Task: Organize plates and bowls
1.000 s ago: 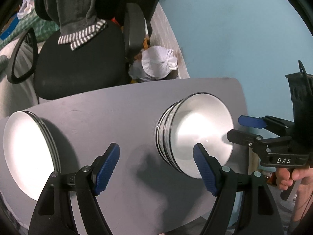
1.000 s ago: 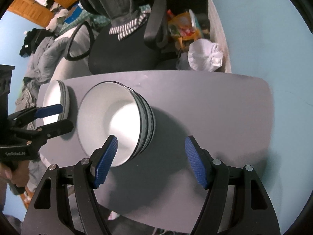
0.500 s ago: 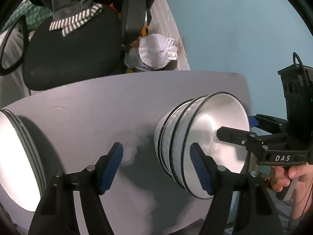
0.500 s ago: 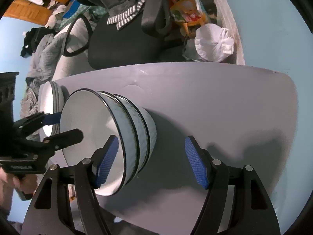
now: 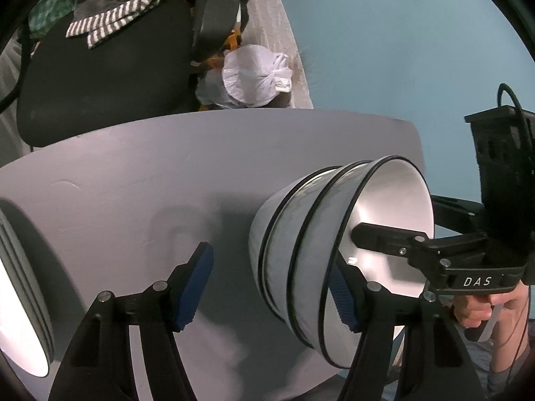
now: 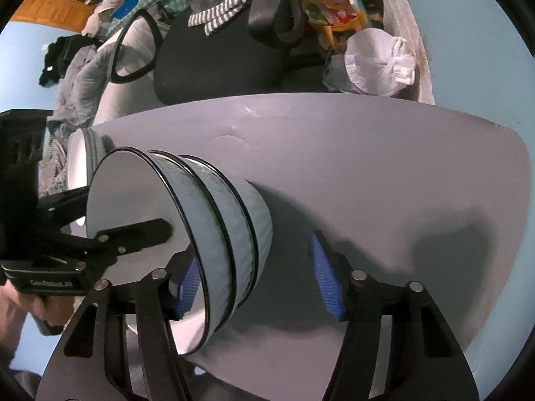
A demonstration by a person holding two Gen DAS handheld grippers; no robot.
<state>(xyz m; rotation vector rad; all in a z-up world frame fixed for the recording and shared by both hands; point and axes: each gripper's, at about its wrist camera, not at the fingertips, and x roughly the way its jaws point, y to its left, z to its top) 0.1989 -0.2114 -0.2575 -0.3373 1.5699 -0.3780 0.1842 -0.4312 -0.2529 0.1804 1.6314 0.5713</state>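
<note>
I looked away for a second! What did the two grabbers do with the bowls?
Both grippers came down closer around the stack of bowls. The left gripper and right gripper now each have one finger inside the top bowl's rim and one outside, jaws open, nothing squeezed yet. The bowls, the plates and the table stayed put.

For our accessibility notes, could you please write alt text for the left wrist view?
The open left gripper straddles the rim of a stack of bowls on a grey table; the right gripper reaches inside it.
</note>
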